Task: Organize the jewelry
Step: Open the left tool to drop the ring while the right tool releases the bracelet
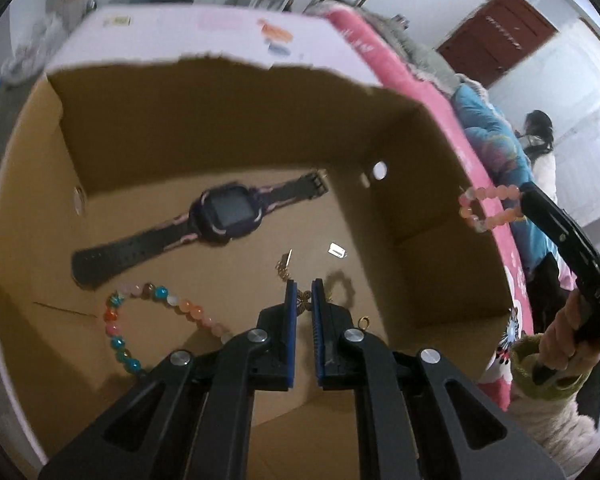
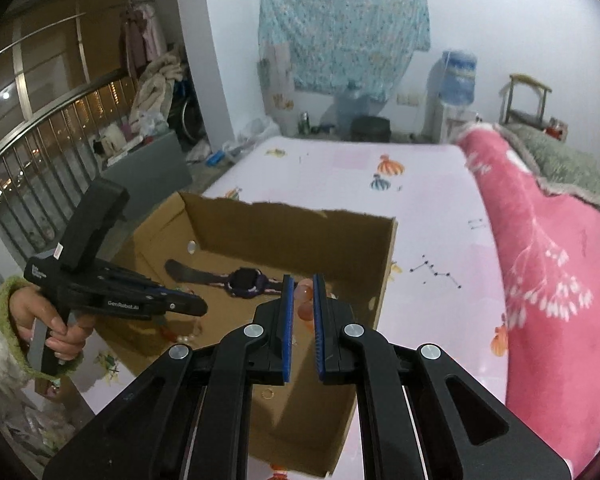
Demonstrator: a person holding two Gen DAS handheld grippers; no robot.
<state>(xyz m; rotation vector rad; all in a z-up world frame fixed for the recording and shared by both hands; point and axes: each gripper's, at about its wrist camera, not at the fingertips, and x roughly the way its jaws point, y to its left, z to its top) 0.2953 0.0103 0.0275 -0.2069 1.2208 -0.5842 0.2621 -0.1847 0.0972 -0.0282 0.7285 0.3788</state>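
Left hand-held gripper [image 1: 304, 286]: we see it pinching a gold chain [image 1: 296, 300] over the cardboard box [image 1: 428, 184].
Right hand-held gripper [image 2: 303, 280]: we see it pinching a pink bead bracelet [image 1: 486, 208] above the box's near edge.
Box floor: watch [image 1: 216, 216], multicolour bead bracelet [image 1: 140, 320].
Box: on bed [image 2: 432, 240].

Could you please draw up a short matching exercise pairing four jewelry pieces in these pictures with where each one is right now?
Things:
1. smartwatch
2. multicolour bead bracelet
3. pink bead bracelet
4. gold butterfly chain

Places:
A. pinched in the left gripper
B. lying flat on the cardboard box floor, strap stretched out
C. hanging from the right gripper, over the box's edge
D. curled on the box floor, left of the left gripper

Pairs: 1-B, 2-D, 3-C, 4-A
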